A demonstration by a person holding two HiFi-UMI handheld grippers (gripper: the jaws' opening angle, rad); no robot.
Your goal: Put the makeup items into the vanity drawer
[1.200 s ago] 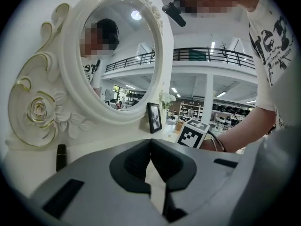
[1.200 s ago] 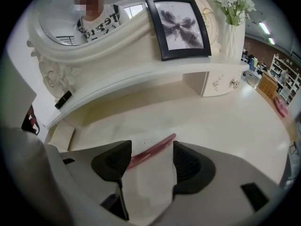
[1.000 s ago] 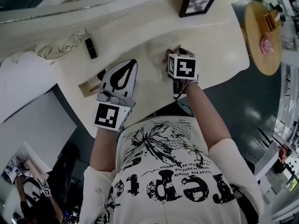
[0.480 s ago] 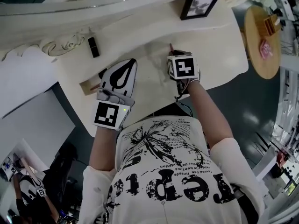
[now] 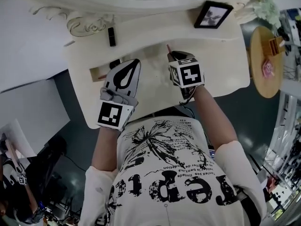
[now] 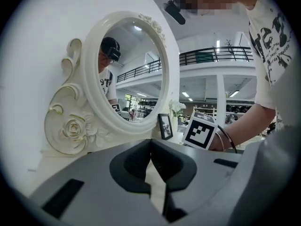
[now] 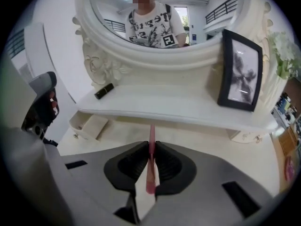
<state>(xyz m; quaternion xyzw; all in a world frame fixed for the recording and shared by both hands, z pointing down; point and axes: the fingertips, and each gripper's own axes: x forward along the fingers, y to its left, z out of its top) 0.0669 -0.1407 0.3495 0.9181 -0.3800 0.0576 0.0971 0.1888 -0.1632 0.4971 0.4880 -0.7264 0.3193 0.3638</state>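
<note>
The slim pink makeup pencil (image 7: pixel 151 131) now sits pinched in the right gripper (image 7: pixel 151 147), tip pointing to the far side. A second ago those jaws stood wider above it on the bench (image 5: pixel 150 86); they have since closed almost fully on the pencil. The pick looks done, leaving the carry to the open drawer (image 5: pixel 96 72) at far left. The left gripper (image 6: pixel 150 145) hangs nearby, jaws together and empty.

left gripper (image 6: pixel 151 161): jaws together, empty | right gripper (image 7: pixel 151 157): clamped on pink pencil (image 7: pixel 151 133)
</note>
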